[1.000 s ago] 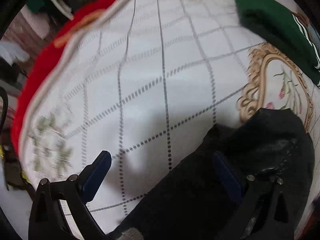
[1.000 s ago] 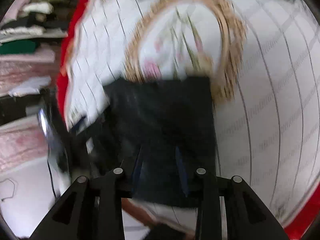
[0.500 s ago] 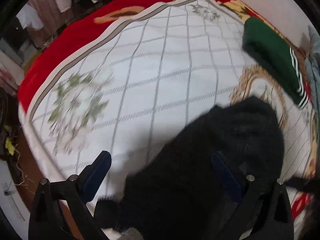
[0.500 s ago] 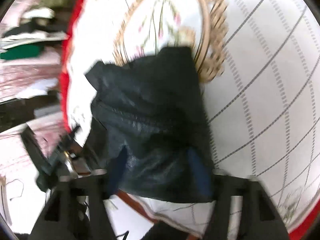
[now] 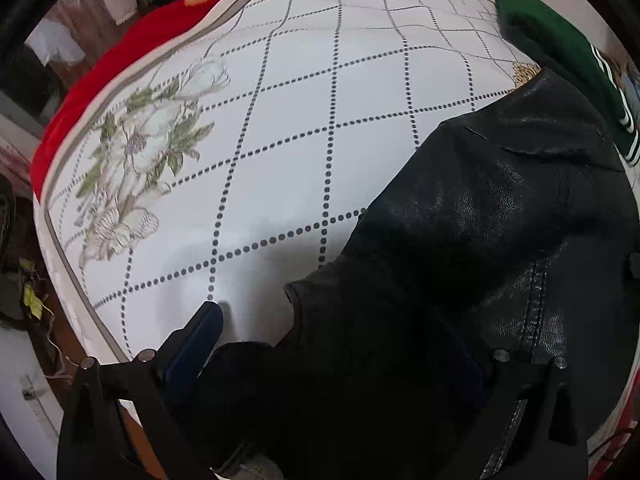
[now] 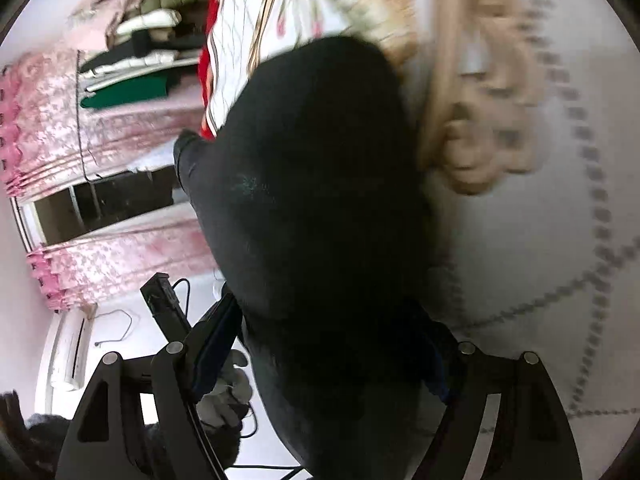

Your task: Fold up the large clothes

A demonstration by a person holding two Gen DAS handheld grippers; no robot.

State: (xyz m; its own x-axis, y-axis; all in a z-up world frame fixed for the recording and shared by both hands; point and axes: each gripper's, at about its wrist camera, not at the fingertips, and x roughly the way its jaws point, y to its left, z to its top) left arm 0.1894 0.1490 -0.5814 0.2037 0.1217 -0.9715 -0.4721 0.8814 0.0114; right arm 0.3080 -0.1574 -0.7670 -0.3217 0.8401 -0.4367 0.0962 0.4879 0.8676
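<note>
Left wrist view. At far left, beyond the mattress edge, lies a dim floor with scraps of clutter. The bed [image 5: 360, 128] carries a white cover printed with a dotted diamond grid, a pale flower motif [image 5: 136, 160] near its left corner, and a red border [image 5: 80, 112] along the far edge. The left gripper [image 5: 340, 344] points steeply down over the near edge, its jaws standing wide apart: the left blue pad [image 5: 196, 340] hangs over bare cover, while the right one is lost against dark cloth. The black leather jacket [image 5: 480, 260] lies bunched on the right half of the bed, spreading under and between the fingers; no pad is seen pressing on it. A folded green garment [image 5: 560, 52] with white stripes rests at the far right, just behind the jacket.

Right wrist view (blurred). At left, a pink patterned curtain [image 6: 60, 120] hangs below a stack of folded clothes [image 6: 140, 48]; the left gripper's black frame and a gloved hand [image 6: 228, 392] show at lower left. The right gripper [image 6: 328, 352] has just been opening, and its jaws now stand wide. The black jacket fills the gap between them and mounds up ahead, with its left part hanging past the bed's edge. Whether the pads touch it cannot be told. At right, a tan scroll ornament [image 6: 472, 120] is printed on the cover.
</note>
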